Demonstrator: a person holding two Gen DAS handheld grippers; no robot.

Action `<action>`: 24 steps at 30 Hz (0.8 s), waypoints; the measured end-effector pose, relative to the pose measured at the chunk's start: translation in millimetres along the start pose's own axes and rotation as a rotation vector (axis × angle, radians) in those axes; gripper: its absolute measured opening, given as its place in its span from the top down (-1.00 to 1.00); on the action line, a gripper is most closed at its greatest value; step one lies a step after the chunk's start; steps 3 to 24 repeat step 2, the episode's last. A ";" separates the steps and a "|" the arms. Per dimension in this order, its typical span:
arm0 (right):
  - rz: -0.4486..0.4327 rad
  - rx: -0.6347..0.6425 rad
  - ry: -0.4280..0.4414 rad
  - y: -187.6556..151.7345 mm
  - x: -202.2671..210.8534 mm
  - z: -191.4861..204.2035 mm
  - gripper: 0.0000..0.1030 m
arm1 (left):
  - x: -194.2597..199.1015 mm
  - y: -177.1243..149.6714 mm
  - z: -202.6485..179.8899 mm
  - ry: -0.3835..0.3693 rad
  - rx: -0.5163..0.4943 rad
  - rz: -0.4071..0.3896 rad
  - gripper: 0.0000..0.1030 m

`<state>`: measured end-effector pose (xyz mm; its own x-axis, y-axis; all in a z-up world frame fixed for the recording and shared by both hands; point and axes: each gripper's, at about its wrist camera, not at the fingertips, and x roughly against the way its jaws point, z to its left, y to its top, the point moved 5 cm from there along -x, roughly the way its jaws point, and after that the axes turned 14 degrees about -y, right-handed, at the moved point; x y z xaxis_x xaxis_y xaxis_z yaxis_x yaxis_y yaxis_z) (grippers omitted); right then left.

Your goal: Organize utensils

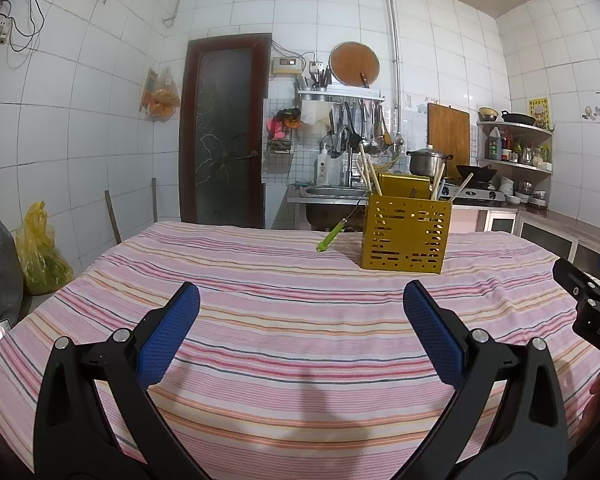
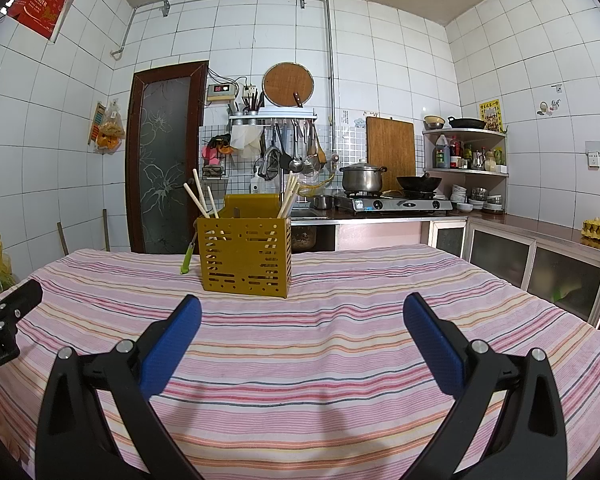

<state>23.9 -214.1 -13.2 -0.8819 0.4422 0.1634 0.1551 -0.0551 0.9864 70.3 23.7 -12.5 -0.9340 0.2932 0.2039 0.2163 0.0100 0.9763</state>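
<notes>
A table under a pink striped cloth fills the lower half of both views. A yellow perforated utensil holder stands at centre frame, chopsticks already inside. A green-handled utensil is seen leaning against the holder's left side, its handle end on the cloth. The left gripper and right gripper are held wide open and empty. The task seems nearly done; next, that utensil likely must be grasped and dropped in.

The green-handled utensil is partly hidden behind the yellow holder; its working end cannot be identified. The chopsticks' lower ends are concealed inside. In the left wrist view, the right gripper is cut off by the picture's edge.
</notes>
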 end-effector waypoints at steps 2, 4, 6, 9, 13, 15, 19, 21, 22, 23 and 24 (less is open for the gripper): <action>-0.001 0.000 0.000 0.1 0.1 0.3 -0.91 | 0.4 -0.3 -1.0 -0.001 0.001 -0.002 -0.91; -0.001 0.000 0.000 0.1 0.1 0.3 -0.91 | 0.4 -0.3 -1.0 -0.001 0.001 -0.002 -0.91; -0.001 0.000 0.000 0.1 0.1 0.3 -0.91 | 0.4 -0.3 -1.0 -0.001 0.001 -0.002 -0.91; -0.001 0.000 0.000 0.1 0.1 0.3 -0.91 | 0.4 -0.3 -1.0 -0.001 0.001 -0.002 -0.91; -0.001 0.000 0.000 0.1 0.1 0.3 -0.91 | 0.4 -0.3 -1.0 -0.001 0.001 -0.002 -0.91; -0.001 0.000 0.000 0.1 0.1 0.3 -0.91 | 0.4 -0.3 -1.0 -0.001 0.001 -0.002 -0.91; -0.001 0.000 0.000 0.1 0.1 0.3 -0.91 | 0.4 -0.3 -1.0 -0.001 0.001 -0.002 -0.91; -0.001 0.000 0.000 0.1 0.1 0.3 -0.91 | 0.4 -0.3 -1.0 -0.001 0.001 -0.002 -0.91; -0.001 0.000 0.000 0.1 0.1 0.3 -0.91 | 0.4 -0.3 -1.0 -0.001 0.001 -0.002 -0.91; -0.001 0.000 0.000 0.1 0.1 0.3 -0.91 | 0.4 -0.3 -1.0 -0.001 0.001 -0.002 -0.91; -0.001 0.000 0.000 0.1 0.1 0.3 -0.91 | 0.4 -0.3 -1.0 -0.001 0.001 -0.002 -0.91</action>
